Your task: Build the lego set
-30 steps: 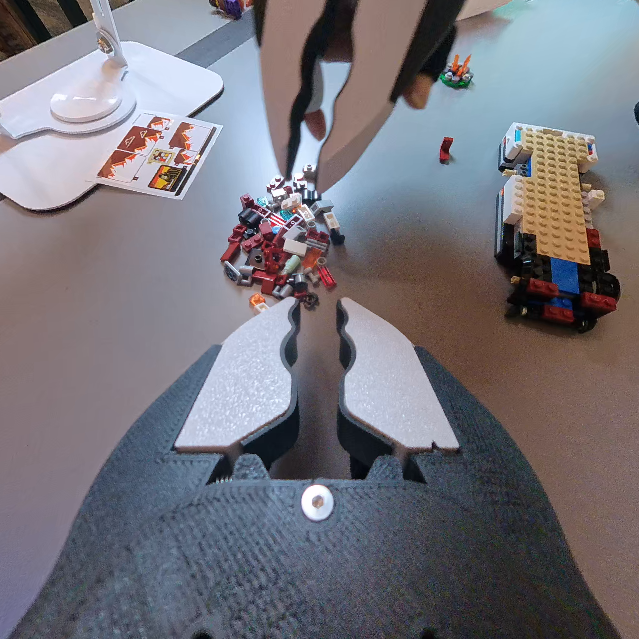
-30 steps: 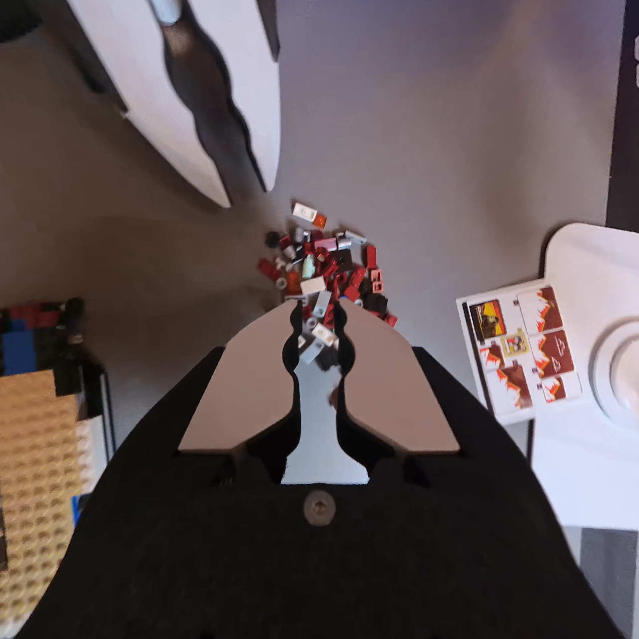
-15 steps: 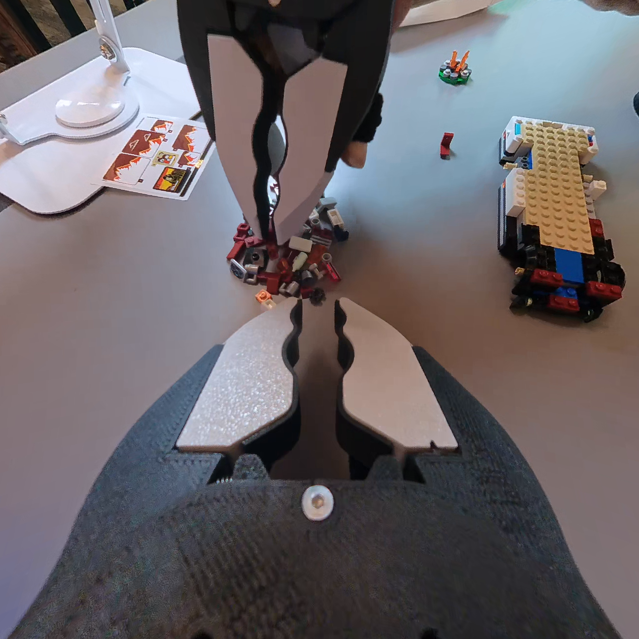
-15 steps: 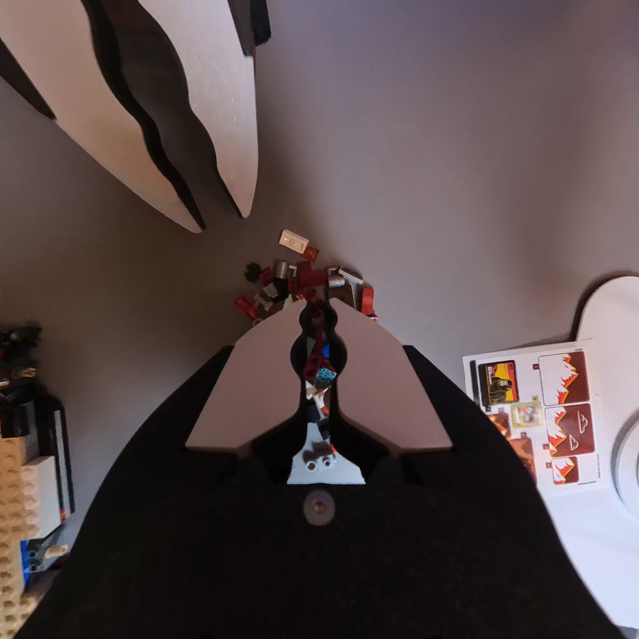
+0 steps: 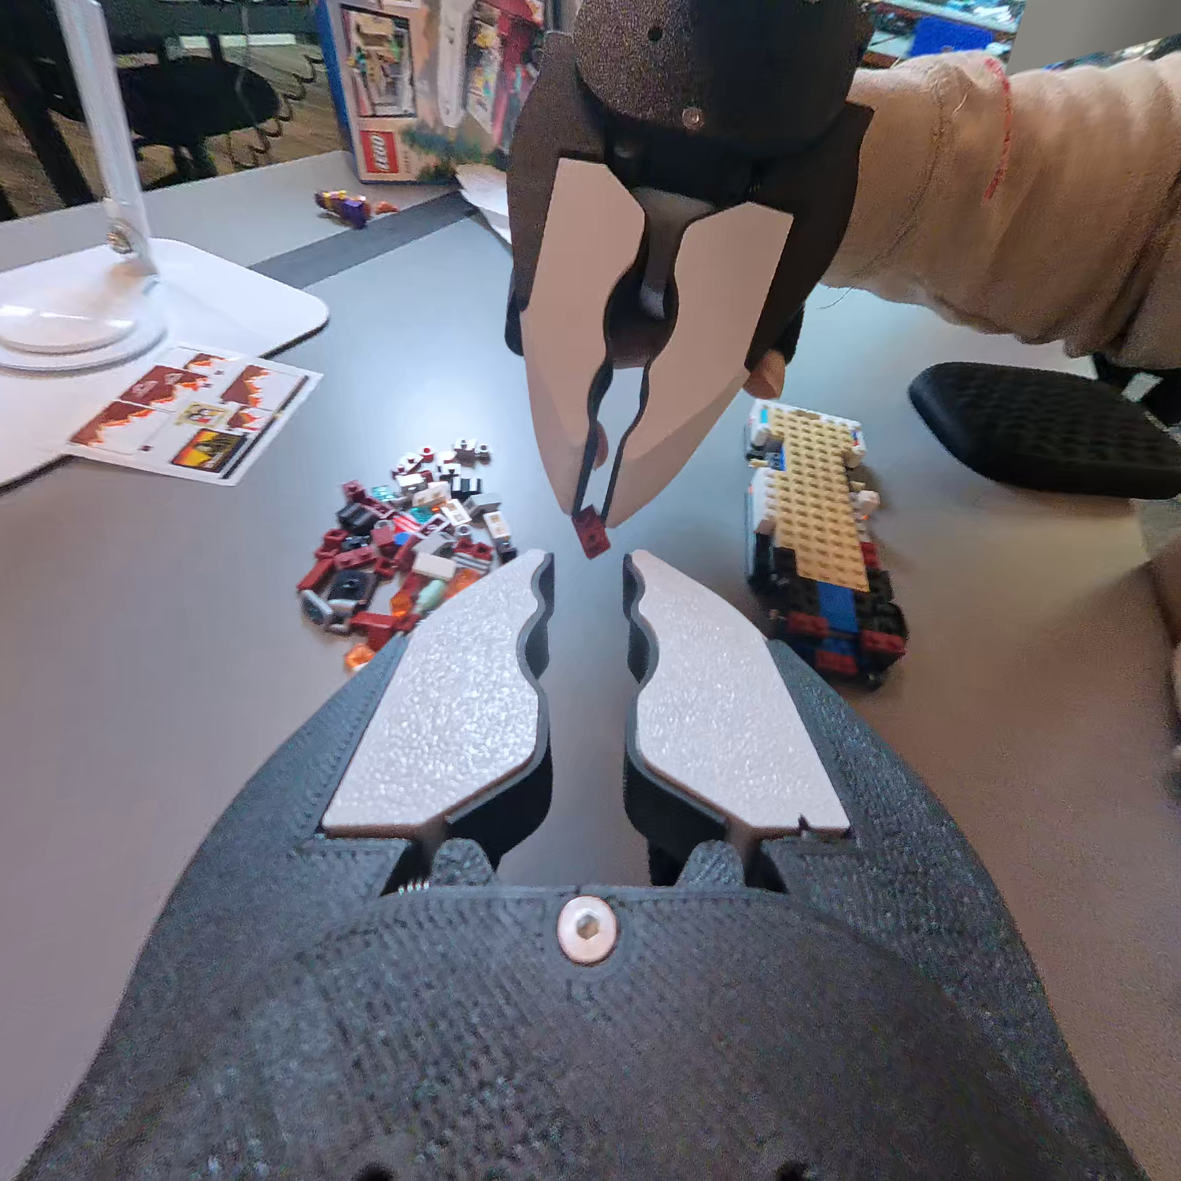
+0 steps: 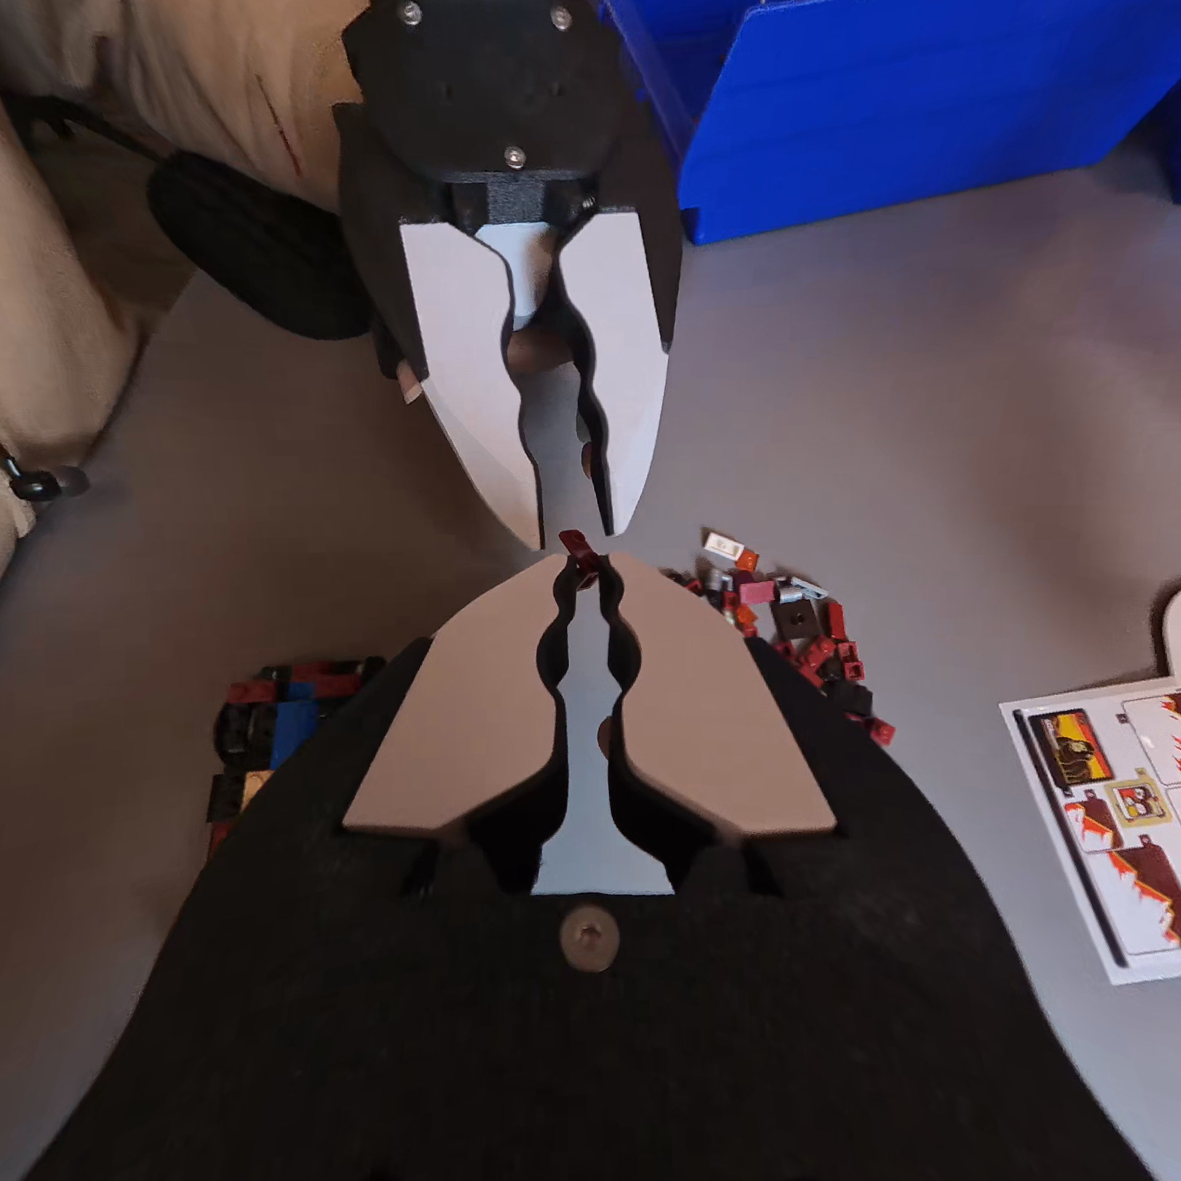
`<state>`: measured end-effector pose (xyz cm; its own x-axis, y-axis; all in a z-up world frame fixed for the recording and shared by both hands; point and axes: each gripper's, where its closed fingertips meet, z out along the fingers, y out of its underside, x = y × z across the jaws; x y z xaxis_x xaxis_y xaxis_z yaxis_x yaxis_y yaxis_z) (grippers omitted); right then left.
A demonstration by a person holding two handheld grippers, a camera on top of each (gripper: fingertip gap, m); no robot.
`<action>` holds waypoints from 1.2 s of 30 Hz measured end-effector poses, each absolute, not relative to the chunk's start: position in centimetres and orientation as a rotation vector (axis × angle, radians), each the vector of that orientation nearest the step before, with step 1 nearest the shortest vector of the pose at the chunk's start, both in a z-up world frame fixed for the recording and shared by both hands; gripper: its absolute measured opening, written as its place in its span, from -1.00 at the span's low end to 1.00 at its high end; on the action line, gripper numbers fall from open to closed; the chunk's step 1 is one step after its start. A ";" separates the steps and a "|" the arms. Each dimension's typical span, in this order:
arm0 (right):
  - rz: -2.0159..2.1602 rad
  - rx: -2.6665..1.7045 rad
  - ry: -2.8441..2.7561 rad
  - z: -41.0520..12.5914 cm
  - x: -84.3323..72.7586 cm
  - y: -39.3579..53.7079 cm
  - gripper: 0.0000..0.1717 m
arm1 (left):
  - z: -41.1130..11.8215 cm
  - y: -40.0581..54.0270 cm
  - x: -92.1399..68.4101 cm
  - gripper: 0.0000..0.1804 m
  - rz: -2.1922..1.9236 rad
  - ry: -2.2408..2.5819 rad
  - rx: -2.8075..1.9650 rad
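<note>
Grey tabletop (image 5: 192, 735) carries a pile of small toy bricks (image 5: 409, 549) at left and a part-built brick vehicle (image 5: 824, 549) at right. Right tongs (image 6: 585, 562) are clenched on a tiny dark-red brick (image 6: 578, 555), pinched at one end, lifted just before the left tongs (image 5: 588, 559), which stand released. That brick looks light, rigid and smooth; a flat-sided pinch suits it.

Small dark-red brick (image 5: 591, 535) was pinched at the right tongs' (image 6: 586, 562) tips, tilted, lifted above the grey tabletop (image 5: 192, 639), beside the loose brick pile (image 5: 409, 549).
</note>
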<state>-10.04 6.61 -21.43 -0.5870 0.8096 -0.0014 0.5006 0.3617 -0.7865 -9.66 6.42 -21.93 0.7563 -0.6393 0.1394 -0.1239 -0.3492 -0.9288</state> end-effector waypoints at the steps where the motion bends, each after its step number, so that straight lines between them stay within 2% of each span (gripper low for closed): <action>1: 1.088 -1.137 -2.241 -21.5 -9.7 6.1 -0.92 | -22.0 6.2 -9.0 -0.77 -0.631 0.595 -1.883; 5: 1.027 -1.100 -2.236 -21.8 -8.7 4.9 -0.92 | -22.8 5.4 -7.3 -0.88 -0.680 0.642 -1.915; 11: 0.948 -1.124 -2.238 -22.5 -7.1 4.8 -0.85 | -24.1 4.9 -6.7 -0.91 -0.605 0.750 -1.964; 12: 0.908 -1.142 -2.237 -22.4 -6.6 5.6 -0.80 | -24.7 4.6 -6.8 -0.91 -0.565 0.800 -1.984; 17: 0.691 -1.339 -2.172 -21.9 -1.4 12.2 -0.81 | -26.9 3.6 -8.1 -0.91 -0.360 1.020 -2.058; 21: 0.551 -1.512 -2.178 -24.4 3.3 15.1 -0.82 | -27.7 2.7 -8.5 -0.89 -0.334 1.121 -2.094; 26: 0.537 -1.589 -2.188 -27.3 5.1 15.3 -0.81 | -27.6 2.5 -8.7 -0.77 -0.372 1.119 -2.106; 36: 0.569 -1.486 -2.302 -28.0 1.7 13.3 -0.91 | -26.2 3.7 -8.7 -0.74 -0.394 1.007 -2.035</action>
<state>1.69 13.31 -28.03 -0.3943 0.9165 0.0667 0.7798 0.3722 -0.5033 -8.73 3.66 -26.19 0.6325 -0.7711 -0.0727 -0.5172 -0.3507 -0.7807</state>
